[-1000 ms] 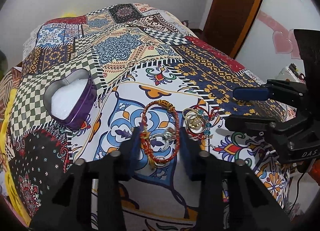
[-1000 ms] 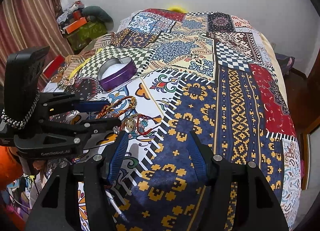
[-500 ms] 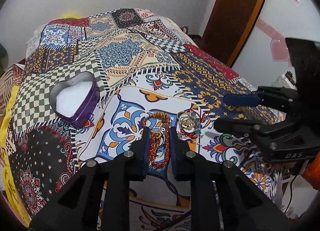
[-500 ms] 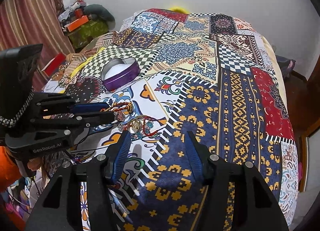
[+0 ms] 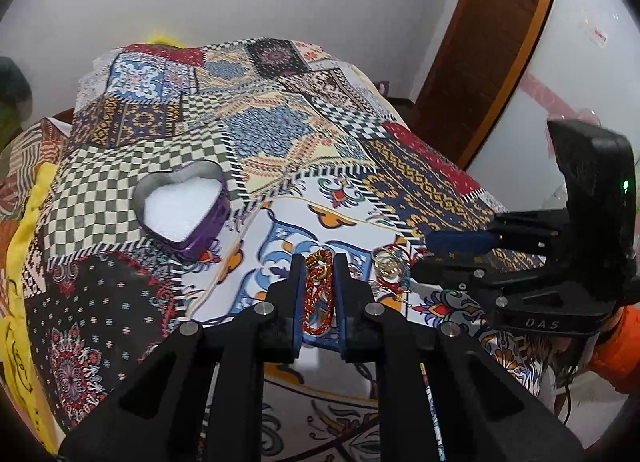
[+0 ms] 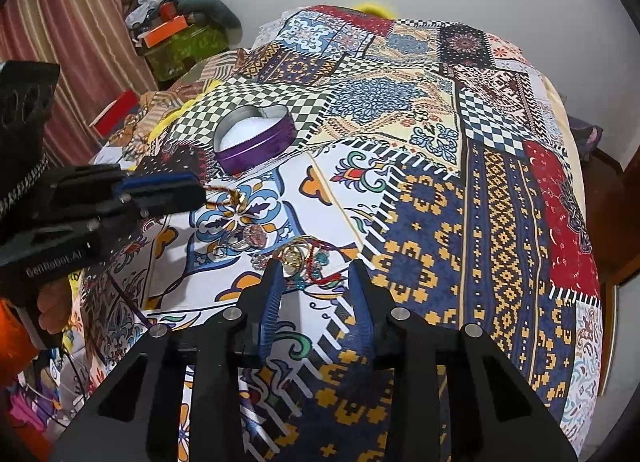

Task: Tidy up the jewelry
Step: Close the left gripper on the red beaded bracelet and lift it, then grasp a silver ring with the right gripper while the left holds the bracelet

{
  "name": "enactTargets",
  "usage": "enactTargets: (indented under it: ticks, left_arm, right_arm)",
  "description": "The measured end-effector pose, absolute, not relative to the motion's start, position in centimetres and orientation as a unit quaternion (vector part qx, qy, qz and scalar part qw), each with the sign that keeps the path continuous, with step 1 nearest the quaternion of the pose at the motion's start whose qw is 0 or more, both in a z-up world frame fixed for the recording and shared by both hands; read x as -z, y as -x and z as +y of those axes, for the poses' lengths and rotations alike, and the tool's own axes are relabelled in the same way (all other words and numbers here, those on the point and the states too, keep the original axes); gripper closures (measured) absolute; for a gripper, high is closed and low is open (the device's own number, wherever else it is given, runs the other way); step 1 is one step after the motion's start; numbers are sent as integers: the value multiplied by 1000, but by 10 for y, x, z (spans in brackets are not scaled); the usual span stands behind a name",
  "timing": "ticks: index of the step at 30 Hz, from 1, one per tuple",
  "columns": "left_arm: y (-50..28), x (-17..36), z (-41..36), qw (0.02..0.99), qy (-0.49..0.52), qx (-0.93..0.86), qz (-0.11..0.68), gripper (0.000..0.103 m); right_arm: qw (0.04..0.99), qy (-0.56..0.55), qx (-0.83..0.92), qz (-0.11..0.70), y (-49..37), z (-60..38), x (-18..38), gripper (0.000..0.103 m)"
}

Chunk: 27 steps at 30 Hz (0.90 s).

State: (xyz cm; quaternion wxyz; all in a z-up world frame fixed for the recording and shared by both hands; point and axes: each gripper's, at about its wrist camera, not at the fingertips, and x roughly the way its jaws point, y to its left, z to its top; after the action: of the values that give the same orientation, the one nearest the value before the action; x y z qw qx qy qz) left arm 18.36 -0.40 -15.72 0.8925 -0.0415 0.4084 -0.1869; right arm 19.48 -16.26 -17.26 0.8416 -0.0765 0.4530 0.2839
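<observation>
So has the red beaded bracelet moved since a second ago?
Yes. The red beaded bracelet, then a wide loop flat on the bedspread, is now squeezed narrow in the left gripper and lifted, with the heart tin unmoved.

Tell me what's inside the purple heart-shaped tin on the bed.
The heart-shaped tin stands open, with no lid on it, and shows only a white lining that fills it. No jewelry lies on top. Whatever is under the lining is hidden.

left claw [image 5: 318,294]: black body, blue ribbed pads, silver screws, "GenRobot.AI" lettering | right claw [image 6: 316,294]: same black build, "DAS" mark, green light on housing | sleeve [image 5: 616,346]: orange
</observation>
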Motion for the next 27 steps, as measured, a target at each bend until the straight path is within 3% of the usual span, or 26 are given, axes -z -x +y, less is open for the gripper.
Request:
enactTargets:
  ticks: [8,13,24,27]
  left_arm:
    - [-174,156,16,899,53,167,401,91]
    - [-169,168,21,892,60,165,416,91]
    - [-167,172,19,889,65,173,419,91]
    - [-166,172,18,889,63,174,419,91]
  right_arm:
    - [838,94,-314,437,-188,-142,163,74]
    - [834,117,-306,444,-194,-130,172,81]
    - [833,146,-281,455,-198,-130,183,81]
    - [835,131,-278,456,-200,-134,183,88]
